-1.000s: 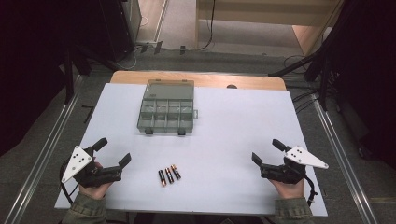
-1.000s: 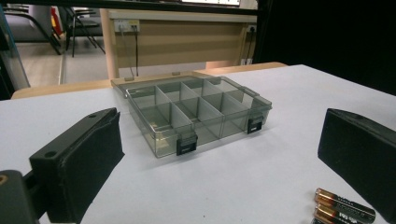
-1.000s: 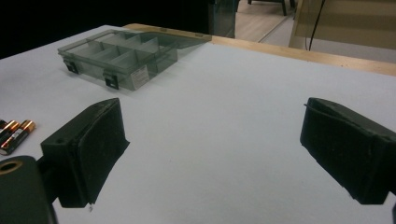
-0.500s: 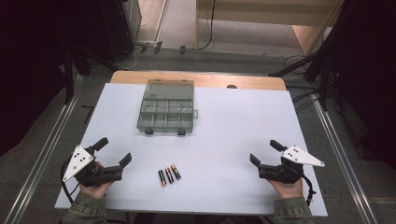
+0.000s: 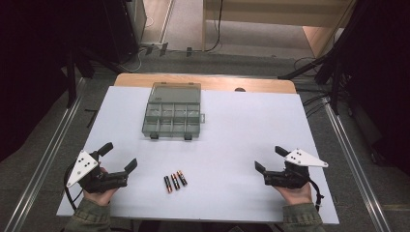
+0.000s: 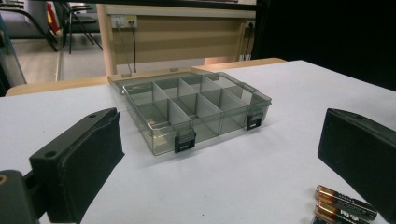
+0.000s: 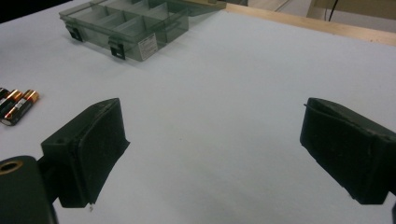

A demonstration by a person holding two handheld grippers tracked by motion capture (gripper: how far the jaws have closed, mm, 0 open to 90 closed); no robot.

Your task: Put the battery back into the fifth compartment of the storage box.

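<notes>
— Little has shifted since the earlier frame: the right gripper (image 5: 270, 158) has eased slightly inward, while the left gripper (image 5: 118, 155) is held where it was. What is seen from above?

— Three batteries (image 5: 175, 181) are laid side by side on the white table (image 5: 241, 125), well short of the divided box (image 5: 173, 115). Bare surface lies between batteries and box, and wide bare surface between the batteries and the right gripper. The left gripper is held just left of the batteries, apart from them. Both sets of jaws are spread wide, with nothing held.

— And along the left gripper?

— The box (image 6: 196, 109) is seen straight ahead, lid laid open behind it, two black latches on its near wall, eight compartments counted. Batteries (image 6: 343, 208) are cut by the lower right edge, just beside the right-hand jaw; two can be made out clearly.

— And the right gripper view?

— Open table is seen between the wide jaws. Three batteries (image 7: 15, 106) lie at the left edge, nearer than the box (image 7: 126, 25), with nothing between.
</notes>
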